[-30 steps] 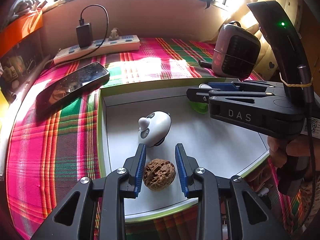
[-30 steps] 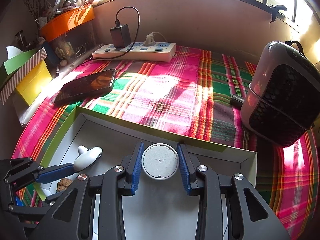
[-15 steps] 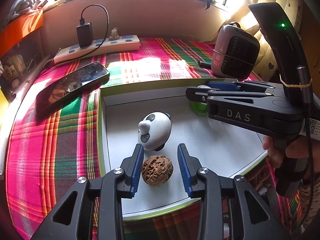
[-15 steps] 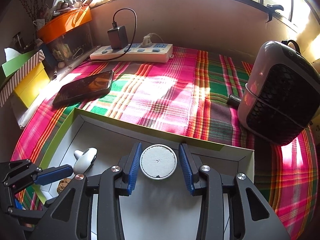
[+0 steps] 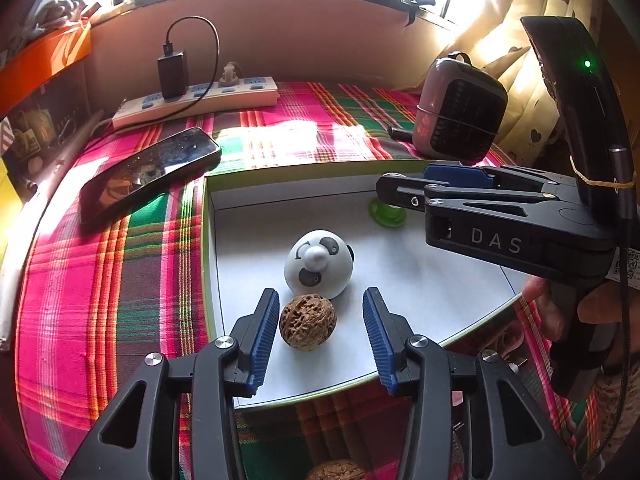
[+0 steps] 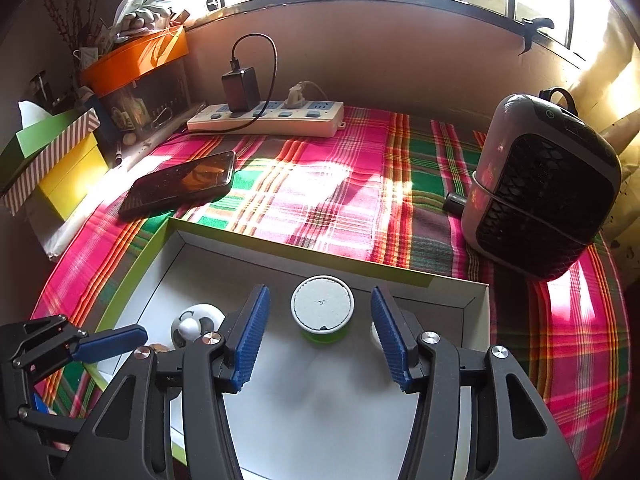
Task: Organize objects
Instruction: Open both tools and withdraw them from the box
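Plaid cloth (image 5: 100,280) was covered by a green-rimmed white tray (image 5: 432,300). Left gripper (image 5: 320,320) jaws had just been opening, walnut (image 5: 307,326) released between them beside a panda toy (image 5: 320,266). Right gripper (image 6: 320,330) jaws likewise had been opening, green-based round container (image 6: 322,304) freed between them.

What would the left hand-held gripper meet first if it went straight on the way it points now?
Probably the walnut, lying between the open jaws of the left hand-held gripper on the floor of the box. Just beyond sits the panda toy; depth is uncertain.
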A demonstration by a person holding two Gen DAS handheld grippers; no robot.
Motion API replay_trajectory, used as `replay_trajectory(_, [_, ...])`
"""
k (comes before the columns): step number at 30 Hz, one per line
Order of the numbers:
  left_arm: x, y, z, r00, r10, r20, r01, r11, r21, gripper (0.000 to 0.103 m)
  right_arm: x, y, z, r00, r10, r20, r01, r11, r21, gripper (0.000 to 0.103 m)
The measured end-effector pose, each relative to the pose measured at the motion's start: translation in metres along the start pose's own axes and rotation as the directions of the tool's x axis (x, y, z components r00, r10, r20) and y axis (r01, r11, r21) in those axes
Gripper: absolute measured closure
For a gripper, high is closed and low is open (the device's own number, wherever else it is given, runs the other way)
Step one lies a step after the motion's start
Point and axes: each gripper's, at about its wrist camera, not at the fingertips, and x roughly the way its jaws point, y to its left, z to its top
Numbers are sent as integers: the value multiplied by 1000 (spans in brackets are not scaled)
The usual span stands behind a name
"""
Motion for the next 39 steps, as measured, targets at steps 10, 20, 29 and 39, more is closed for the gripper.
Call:
replay_trajectory(10, [-18, -5, -7, 1000, -5, 20, 5, 1000, 2, 60, -24, -2, -11, 1000, -5, 27, 5, 1000, 16, 49])
replay_trajectory(20, [-33, -9, -19, 1000, -10, 29, 10, 1000, 1, 60, -46, -4, -30, 999, -4, 49, 3, 1000, 30, 49])
replay_trajectory(29, [-49, -13, -32, 999, -10, 44, 10, 1000, 9, 60, -65, 1, -49, 997, -3, 72, 1, 1000, 19, 49])
replay_trajectory(39, [-56, -10, -52, 999, -12, 29, 12, 1000, 9, 60, -87, 7, -79, 996, 2, 86, -2, 1000, -5, 49])
